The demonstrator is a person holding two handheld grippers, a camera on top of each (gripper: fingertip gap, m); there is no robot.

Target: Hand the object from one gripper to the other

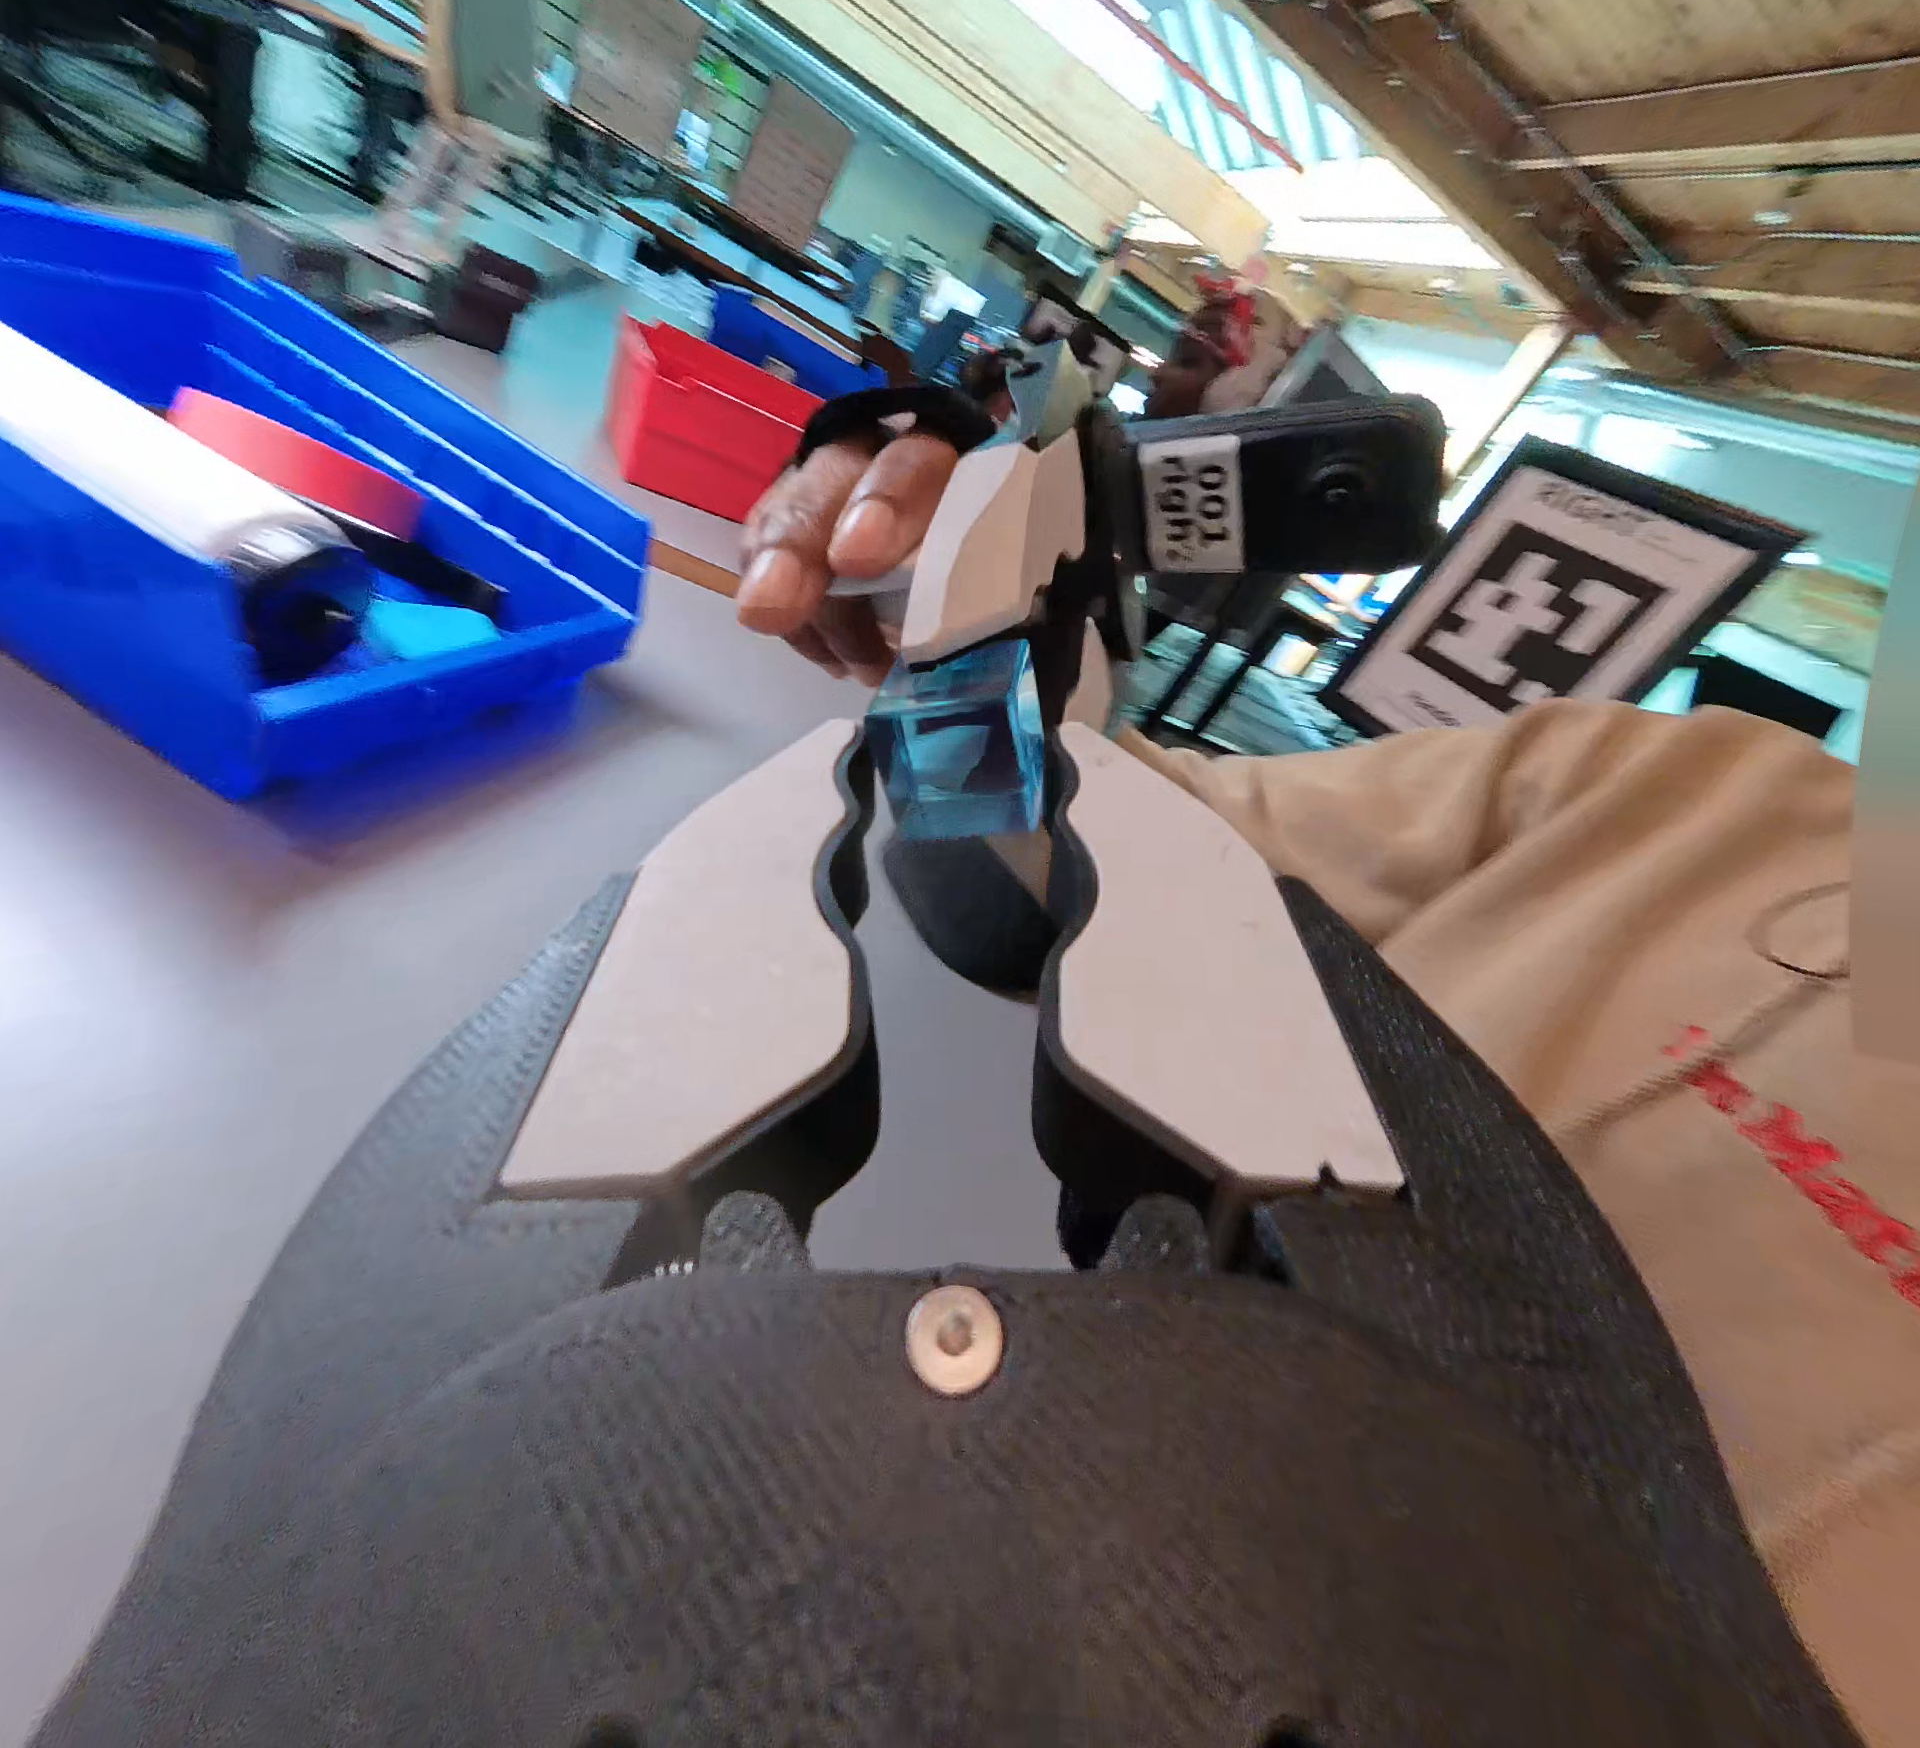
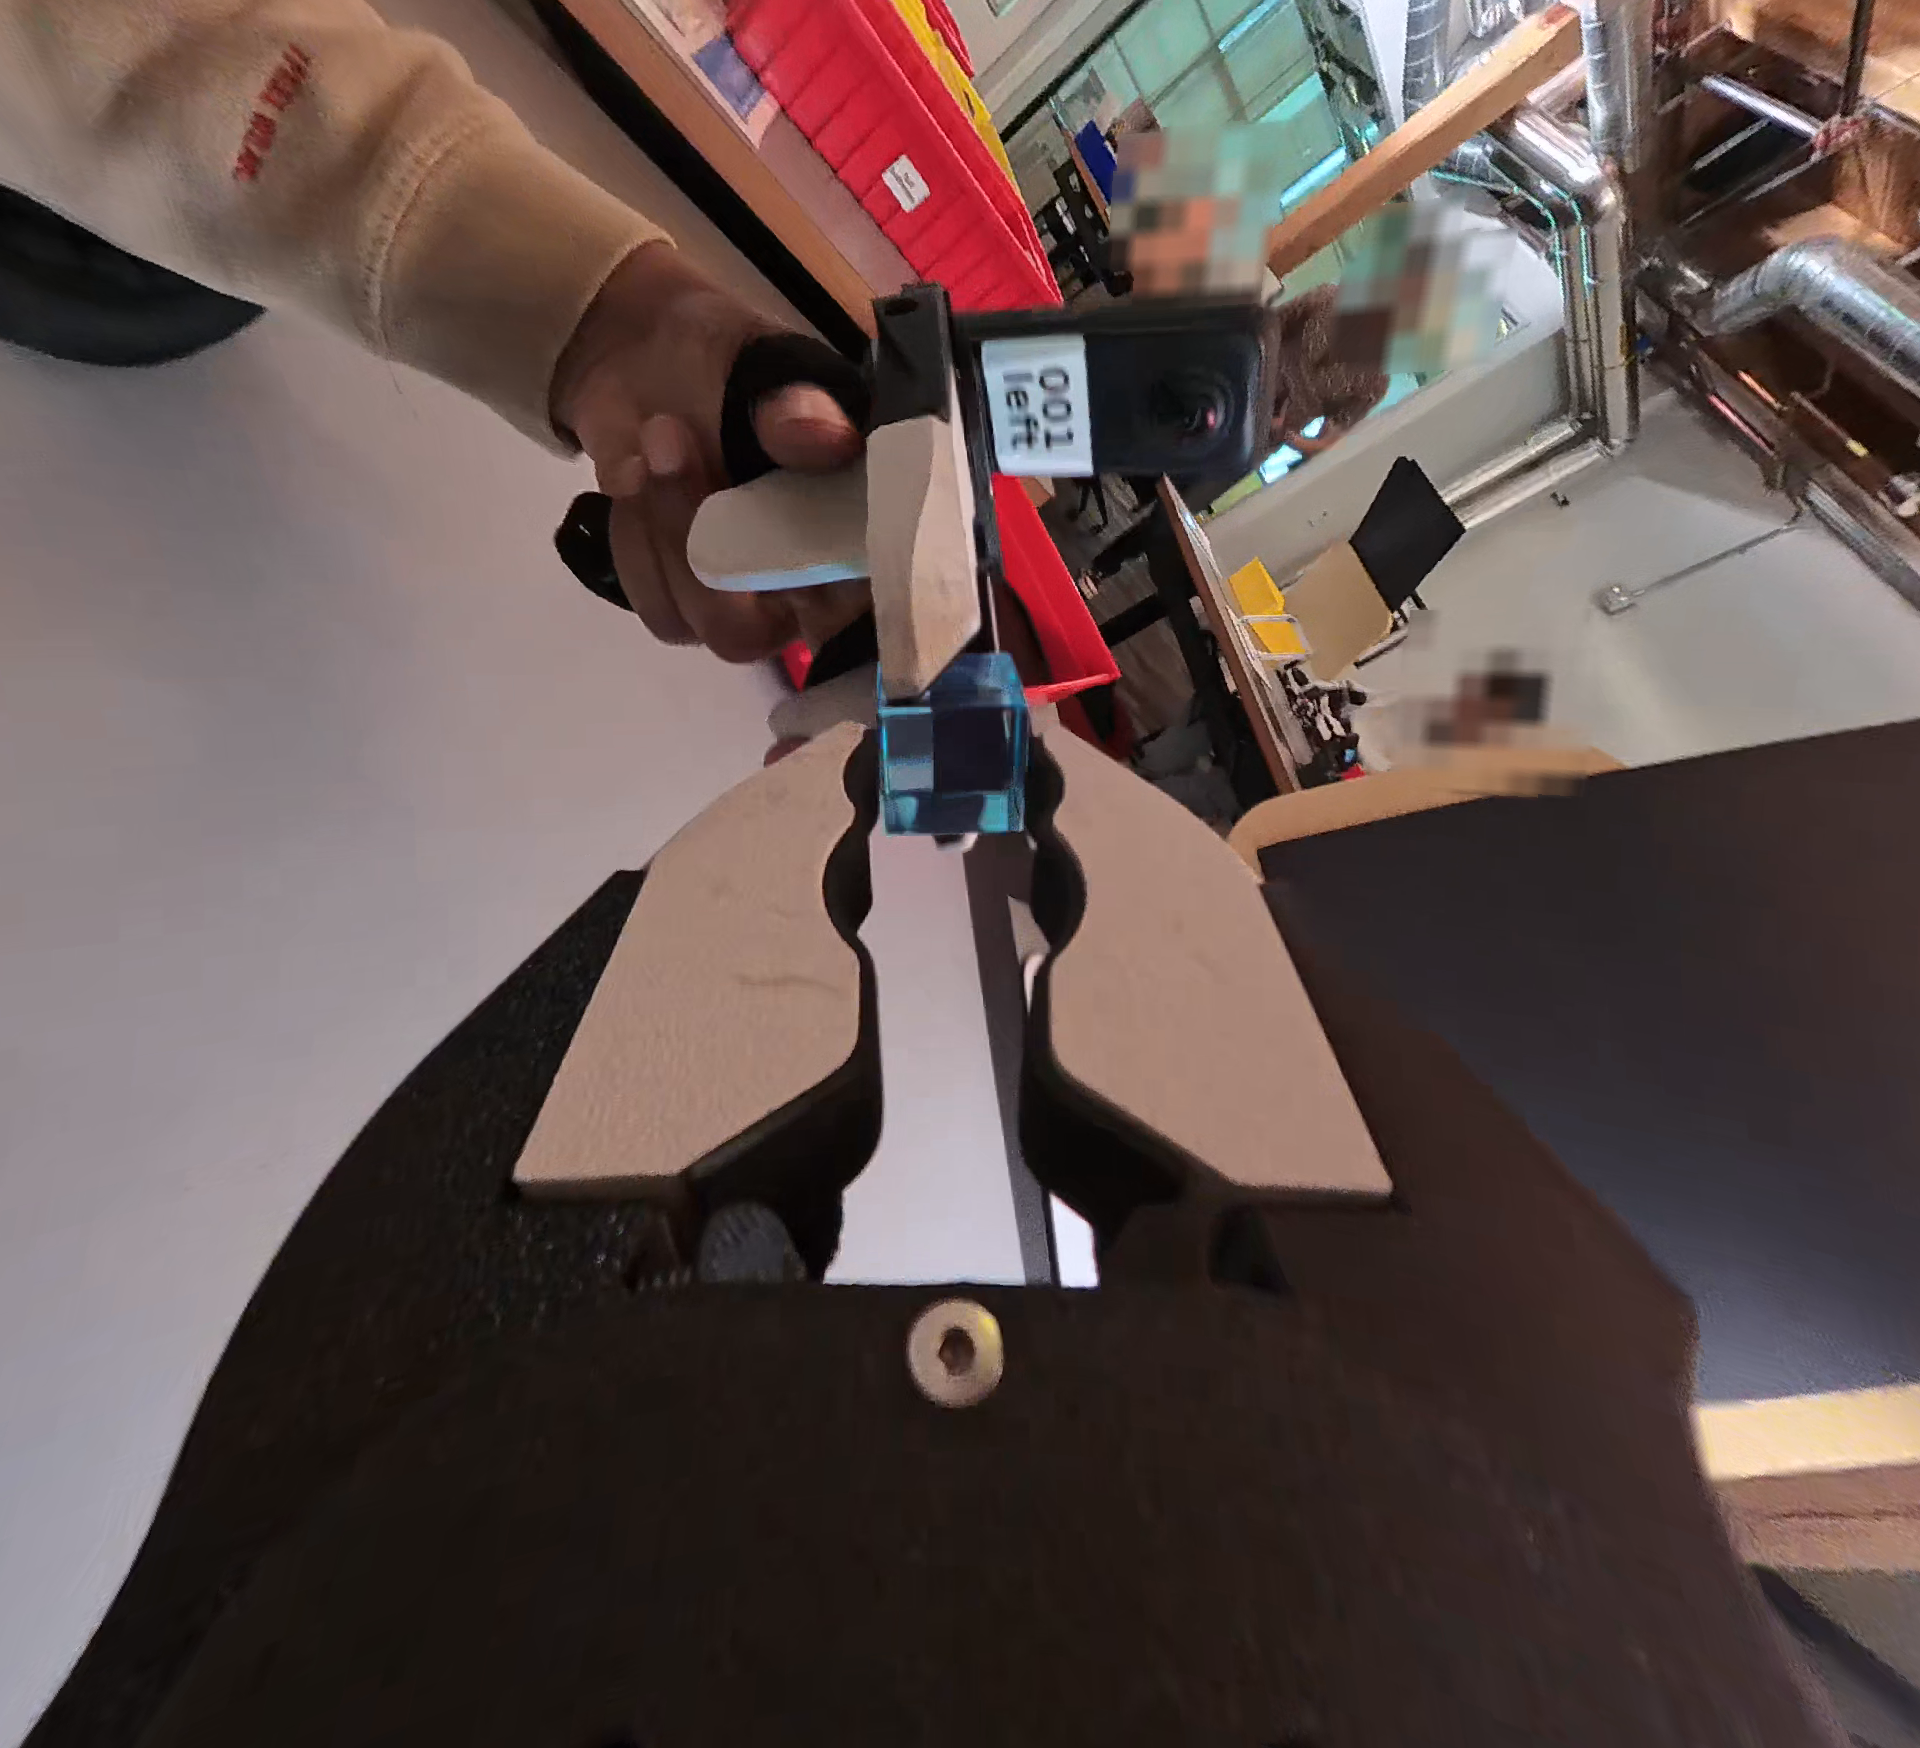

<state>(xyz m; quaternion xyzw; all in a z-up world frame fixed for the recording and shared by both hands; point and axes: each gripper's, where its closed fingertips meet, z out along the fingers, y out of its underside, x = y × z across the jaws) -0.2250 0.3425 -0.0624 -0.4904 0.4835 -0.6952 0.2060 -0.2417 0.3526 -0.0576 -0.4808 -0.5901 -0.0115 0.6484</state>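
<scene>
In the left wrist view, a blue bin point(image 1: 312, 659) holding a white roll point(image 1: 156, 483) and a red roll of tape point(image 1: 301, 472) sits at the far left on the pale table point(image 1: 156, 1023), with a red bin point(image 1: 696, 431) farther back; toward the middle, the left gripper point(image 1: 951, 763) has its pale fingers point(image 1: 727, 919) on either side of a clear blue cube point(image 1: 951, 763), and the right gripper point(image 1: 987, 659), held by a bare hand point(image 1: 831, 555), comes down on the same cube from above; to the right is a beige sleeve point(image 1: 1507, 919) and a framed black-and-white marker board point(image 1: 1558, 618). In the right wrist view the order runs the same way: the beige sleeve and the hand that holds the left gripper at the left, then the cube between the tips of the right gripper's fingers point(image 2: 727, 950), which look closed against its sides; the left gripper's tips also meet the cube from above. As I judge it, the handover is at its midpoint; the cube is in the air between both tools, well clear of the table, and each seems to have some hold; which one bears the load I cannot tell; what is left is for one to let go and draw back. The two tools meet tip to tip, crossed roughly at a right angle.
</scene>
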